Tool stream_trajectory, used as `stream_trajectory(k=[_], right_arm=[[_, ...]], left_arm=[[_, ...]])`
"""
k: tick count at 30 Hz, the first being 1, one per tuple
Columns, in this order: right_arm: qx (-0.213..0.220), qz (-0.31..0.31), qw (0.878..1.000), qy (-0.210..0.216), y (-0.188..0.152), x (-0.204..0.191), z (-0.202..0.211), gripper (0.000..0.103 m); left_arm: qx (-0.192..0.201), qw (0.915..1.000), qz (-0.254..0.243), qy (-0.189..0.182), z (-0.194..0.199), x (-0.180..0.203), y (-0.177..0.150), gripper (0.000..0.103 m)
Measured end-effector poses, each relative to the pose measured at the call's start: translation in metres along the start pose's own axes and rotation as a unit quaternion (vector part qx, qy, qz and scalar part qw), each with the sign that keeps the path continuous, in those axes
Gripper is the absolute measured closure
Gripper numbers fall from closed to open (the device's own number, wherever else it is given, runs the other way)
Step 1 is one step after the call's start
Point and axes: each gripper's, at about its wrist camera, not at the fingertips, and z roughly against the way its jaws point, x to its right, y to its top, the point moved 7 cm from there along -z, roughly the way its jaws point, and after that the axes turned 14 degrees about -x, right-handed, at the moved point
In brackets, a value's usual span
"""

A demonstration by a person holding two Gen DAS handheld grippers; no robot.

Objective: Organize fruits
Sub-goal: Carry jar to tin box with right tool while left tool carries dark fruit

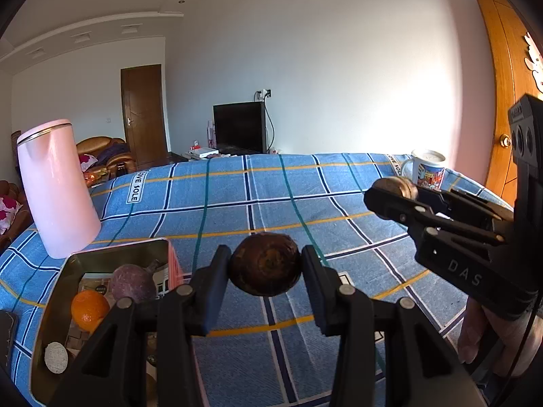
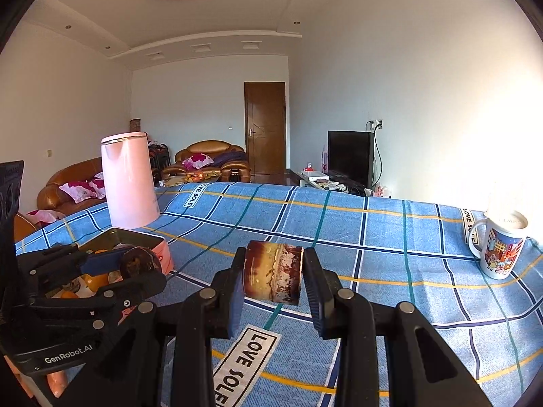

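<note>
My left gripper is shut on a dark brown round fruit, held above the blue checked cloth just right of the open metal tin. The tin holds an orange, a purple fruit and other pieces. My right gripper is shut on a brown, mottled fruit piece and holds it above the cloth. In the left wrist view the right gripper is at the right, near the mug. In the right wrist view the left gripper is at the left over the tin.
A tall pink kettle stands behind the tin. A patterned white mug stands at the cloth's far right. Sofas, a dark door and a television are beyond the table's far edge. A wooden door is at the right.
</note>
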Motion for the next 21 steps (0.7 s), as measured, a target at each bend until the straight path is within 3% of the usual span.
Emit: stream_trajectory(k=[21], right_arm=[[0.016,0.023,1.000,0.011,-0.002,-0.021,0.010,0.069]], left_arm=[[0.040,0.9992,0.004,-0.005,0.020,-0.008,-0.002,0.058]])
